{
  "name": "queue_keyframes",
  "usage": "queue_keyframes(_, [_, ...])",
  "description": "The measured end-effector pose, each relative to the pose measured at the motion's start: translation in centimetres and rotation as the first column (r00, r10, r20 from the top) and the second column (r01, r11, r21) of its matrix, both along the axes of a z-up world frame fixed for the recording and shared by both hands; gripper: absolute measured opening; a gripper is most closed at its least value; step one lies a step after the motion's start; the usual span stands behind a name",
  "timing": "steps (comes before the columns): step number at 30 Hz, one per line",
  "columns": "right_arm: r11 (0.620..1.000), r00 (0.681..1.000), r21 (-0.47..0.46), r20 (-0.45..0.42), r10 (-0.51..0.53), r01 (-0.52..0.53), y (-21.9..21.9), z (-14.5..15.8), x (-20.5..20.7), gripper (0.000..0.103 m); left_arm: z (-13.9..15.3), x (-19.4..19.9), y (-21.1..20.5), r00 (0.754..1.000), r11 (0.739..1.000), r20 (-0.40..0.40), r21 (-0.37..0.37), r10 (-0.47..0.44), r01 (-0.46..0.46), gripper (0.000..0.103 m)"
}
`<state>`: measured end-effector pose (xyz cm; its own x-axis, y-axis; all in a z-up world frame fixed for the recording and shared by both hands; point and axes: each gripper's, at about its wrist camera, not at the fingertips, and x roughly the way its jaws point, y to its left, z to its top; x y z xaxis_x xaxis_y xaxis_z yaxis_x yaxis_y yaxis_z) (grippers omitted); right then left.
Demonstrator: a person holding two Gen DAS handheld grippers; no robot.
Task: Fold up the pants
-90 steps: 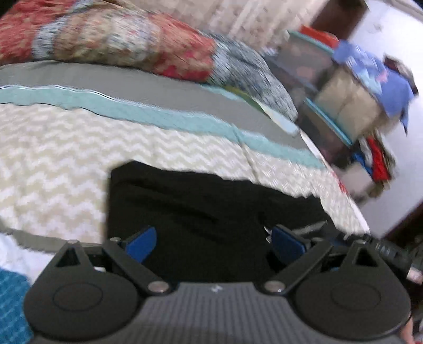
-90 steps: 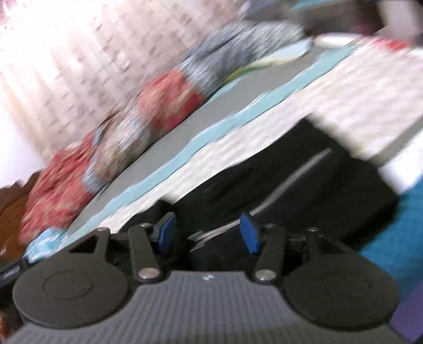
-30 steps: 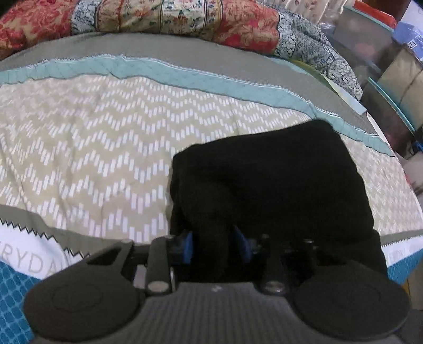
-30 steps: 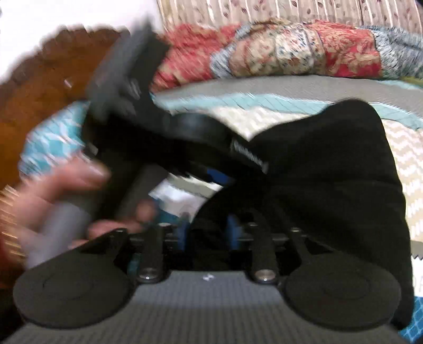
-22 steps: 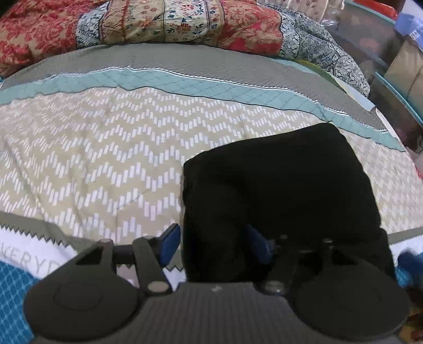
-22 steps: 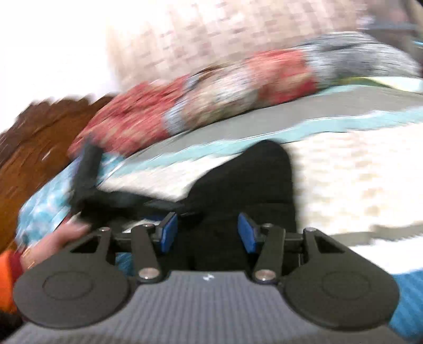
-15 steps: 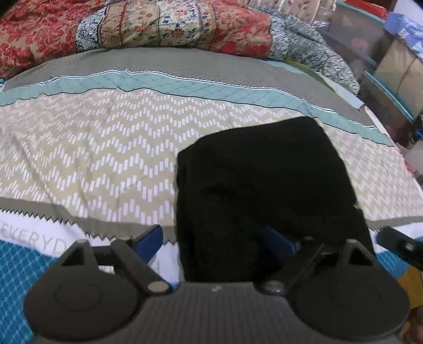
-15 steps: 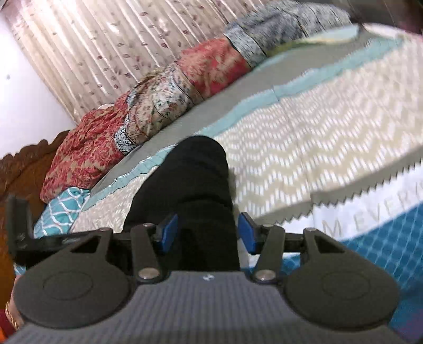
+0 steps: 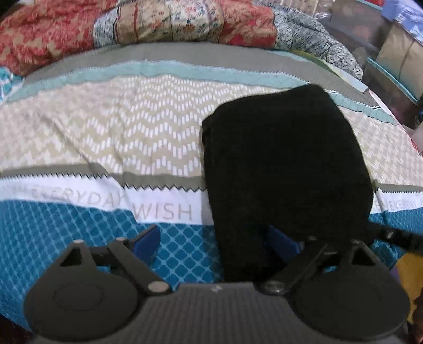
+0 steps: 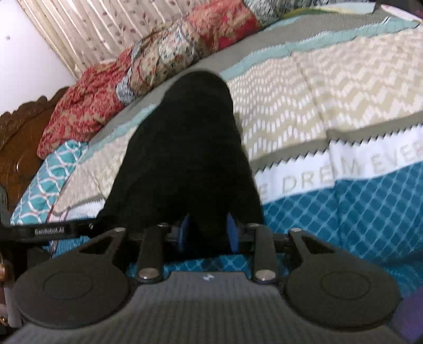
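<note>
Folded black pants (image 9: pixel 285 164) lie on the patterned bedspread (image 9: pixel 119 132), right of centre in the left wrist view. My left gripper (image 9: pixel 214 244) hangs over the blue band at the near edge. Its jaws are opening wide, and the pants' near corner lies loose between them beside the right pad (image 9: pixel 283 243). In the right wrist view the pants (image 10: pixel 185 158) stretch away from my right gripper (image 10: pixel 207 234). Its jaws are closing, and the blue pads (image 10: pixel 231 232) pinch the near fold of cloth.
A rolled patchwork quilt (image 9: pixel 171 21) lines the far side of the bed. A carved wooden headboard (image 10: pixel 18 143) and a curtain (image 10: pixel 87 29) stand at the left of the right wrist view. Storage boxes (image 9: pixel 396 58) crowd the floor beyond the bed's right edge.
My left gripper has let go of the pants, opened wide and drawn back toward the bed's near edge. My right gripper has rolled level and narrowed on the near fold.
</note>
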<state>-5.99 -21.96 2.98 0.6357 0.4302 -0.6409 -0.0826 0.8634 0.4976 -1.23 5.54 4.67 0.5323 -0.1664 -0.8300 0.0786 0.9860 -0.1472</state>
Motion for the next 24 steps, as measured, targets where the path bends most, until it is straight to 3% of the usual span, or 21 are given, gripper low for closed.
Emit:
queue_keyframes(2, [1.000,0.999,-0.006,0.028,-0.030,0.030,-0.5,0.6,-0.2,0.045,0.5,-0.3,-0.4,1.000,1.000,0.017,0.030,-0.005,0.005,0.091])
queue_keyframes(7, [0.996,0.992,-0.035,0.097,-0.083,0.087,-0.8,1.6,-0.8,0.045,0.9,-0.4,-1.0,1.000,0.997,0.018,0.080,0.001,-0.003,0.092])
queue_keyframes(14, [0.997,0.989,-0.070,0.147,-0.024,0.034,1.4,2.4,0.0,0.050,0.0,0.2,-0.9,0.999,0.996,-0.019,0.078,0.044,-0.042,0.098])
queue_keyframes(17, [0.997,0.994,-0.073,0.111,0.000,0.008,2.3,1.4,0.9,0.051,-0.3,0.3,-0.9,0.998,0.995,-0.029,0.083,0.053,-0.051,0.101])
queue_keyframes(20, [0.997,1.000,-0.080,0.013,-0.016,0.017,2.5,-0.8,2.0,0.065,-0.6,0.4,-1.0,0.998,0.995,-0.038,0.090,0.056,-0.052,0.102])
queue_keyframes(24, [0.997,0.997,0.045,-0.047,-0.061,0.063,0.8,-2.8,2.4,0.069,-1.1,0.3,-1.1,0.997,0.994,-0.047,0.092,0.055,-0.051,0.103])
